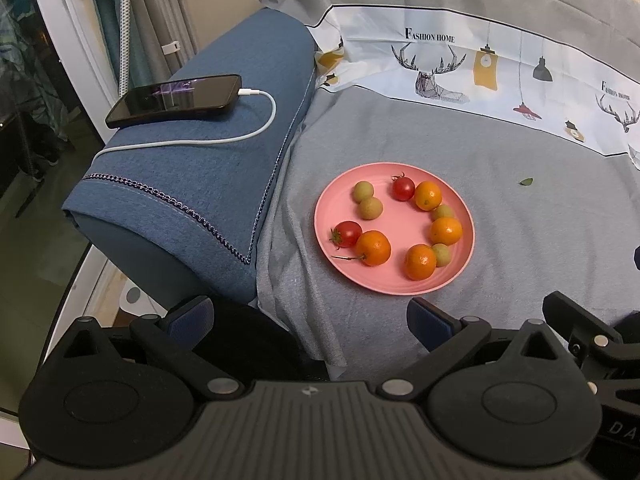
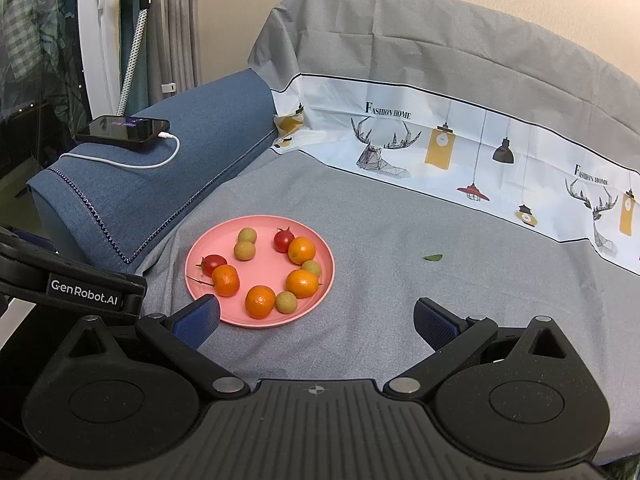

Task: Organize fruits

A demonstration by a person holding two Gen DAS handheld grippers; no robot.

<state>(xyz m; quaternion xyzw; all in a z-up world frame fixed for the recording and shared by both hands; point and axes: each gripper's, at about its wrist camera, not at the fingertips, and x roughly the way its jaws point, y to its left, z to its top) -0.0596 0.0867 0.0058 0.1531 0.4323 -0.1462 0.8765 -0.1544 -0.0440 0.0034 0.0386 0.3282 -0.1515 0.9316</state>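
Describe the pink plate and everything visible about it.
The pink plate is round and shallow with a low raised rim, matte, likely plastic. It lies flat on the grey cloth, beside the blue cushion without clearly touching it. It holds ten small fruits in a loose ring: four orange citrus, two red cherry tomatoes with stems, and four pale green-yellow round fruits. Its centre is bare. Neither gripper touches it.

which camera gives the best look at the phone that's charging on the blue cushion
The left wrist view: the phone lies closer and larger there, cable plug plainly visible. The right wrist view shows the phone smaller and farther off, though unobstructed.
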